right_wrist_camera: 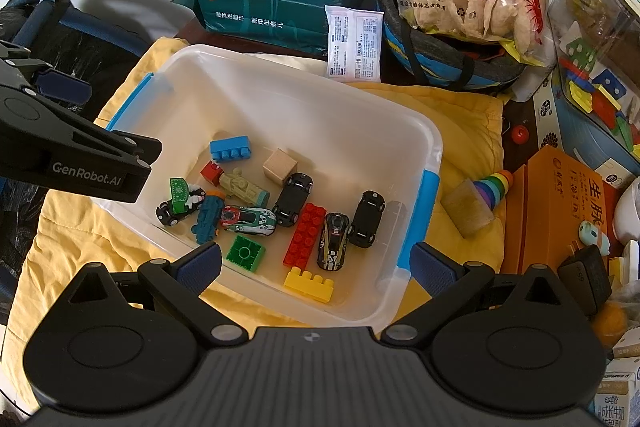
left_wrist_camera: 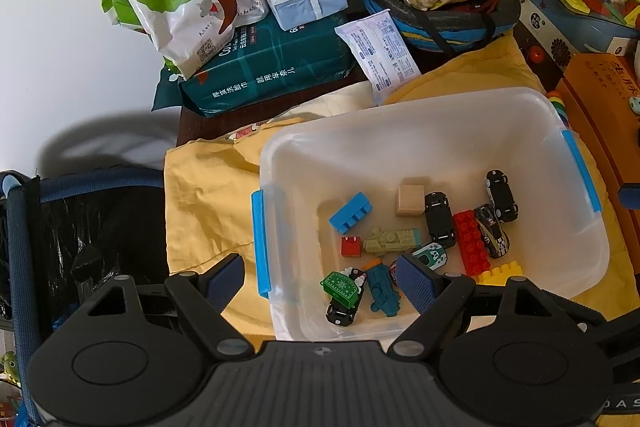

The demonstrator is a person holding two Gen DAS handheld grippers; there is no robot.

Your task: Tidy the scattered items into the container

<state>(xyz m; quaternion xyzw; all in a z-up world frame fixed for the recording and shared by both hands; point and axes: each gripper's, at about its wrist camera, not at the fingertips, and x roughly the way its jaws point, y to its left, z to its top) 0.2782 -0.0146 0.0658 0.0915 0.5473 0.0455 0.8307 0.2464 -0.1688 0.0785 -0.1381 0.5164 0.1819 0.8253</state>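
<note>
Toys, among them cars (right_wrist_camera: 293, 199) and bricks (right_wrist_camera: 305, 241), lie in the clear bin (right_wrist_camera: 434, 147) on a yellow cloth (right_wrist_camera: 460, 115), a wooden block (right_wrist_camera: 469, 207) beside it on the cloth, both the left gripper (left_wrist_camera: 320, 281) and right gripper (right_wrist_camera: 316, 267) spread wide and empty above.

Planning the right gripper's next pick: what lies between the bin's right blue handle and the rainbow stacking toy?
In the right wrist view, a wooden block on yellow cloth lies between handle and rainbow toy.

green brick (right_wrist_camera: 245, 253): near edge hidden behind the right tool's finger (right_wrist_camera: 199, 267)
milk carton (right_wrist_camera: 614, 401): cut off by frame edge
green-white car (left_wrist_camera: 430, 255): partly behind left tool's finger (left_wrist_camera: 416, 283)
</note>
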